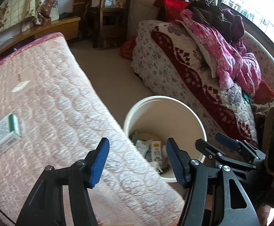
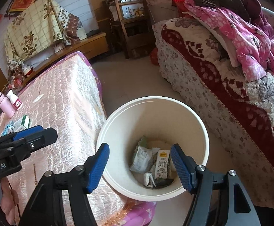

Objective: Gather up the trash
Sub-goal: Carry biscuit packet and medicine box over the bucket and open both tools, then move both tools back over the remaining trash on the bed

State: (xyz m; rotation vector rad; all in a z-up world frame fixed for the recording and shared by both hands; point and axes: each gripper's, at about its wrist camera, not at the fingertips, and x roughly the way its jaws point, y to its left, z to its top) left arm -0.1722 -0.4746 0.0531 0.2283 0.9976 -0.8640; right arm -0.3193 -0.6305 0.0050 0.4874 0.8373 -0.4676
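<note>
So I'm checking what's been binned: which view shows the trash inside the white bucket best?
The right wrist view: it looks straight into the white bucket, showing its trash whole. In the left wrist view, the mattress edge hides part of it.

Pink quilted mattress (image 2: 65, 101), purple-edged, lower left. 2 pink-and-white plastic bottles (image 2: 11, 101) lie together at its far left edge. Sofa under red-and-cream floral blanket (image 2: 212, 71) on right, pink dotted quilt (image 2: 250, 43) heaped on top. Dark wooden shelf unit (image 2: 131, 22) against back wall.

Mattress (image 1: 65, 98) edge hides part of bucket (image 1: 174, 101)
</note>
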